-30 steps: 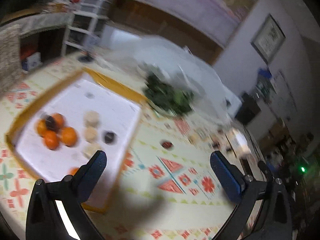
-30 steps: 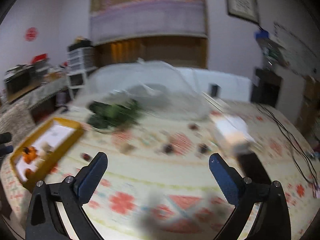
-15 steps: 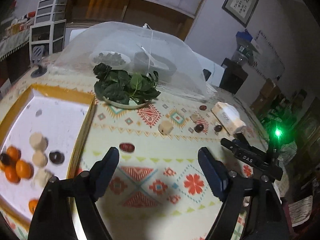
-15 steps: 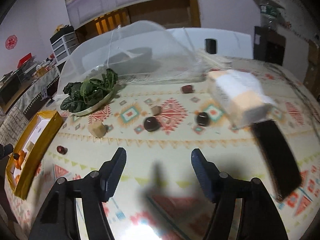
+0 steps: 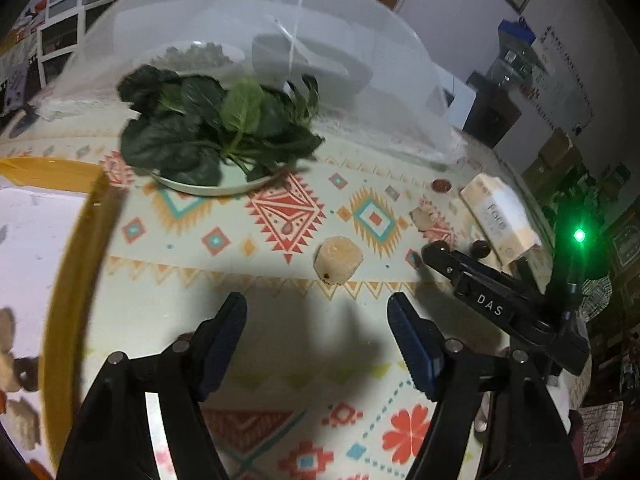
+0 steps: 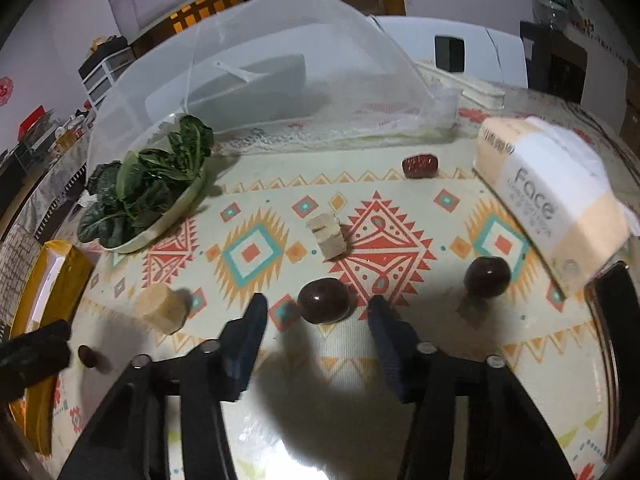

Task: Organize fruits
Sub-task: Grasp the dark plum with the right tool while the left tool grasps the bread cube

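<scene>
My jaws stood apart and empty on both sides: my right gripper framed the dark plum lying on the tablecloth, ready to pinch; my left gripper faced the tan chunk, seemingly its target.

Both wrist views sit low and close over the patterned tablecloth, facing the mesh food cover at upper centre, sharing the greens plate and tissue pack.
</scene>
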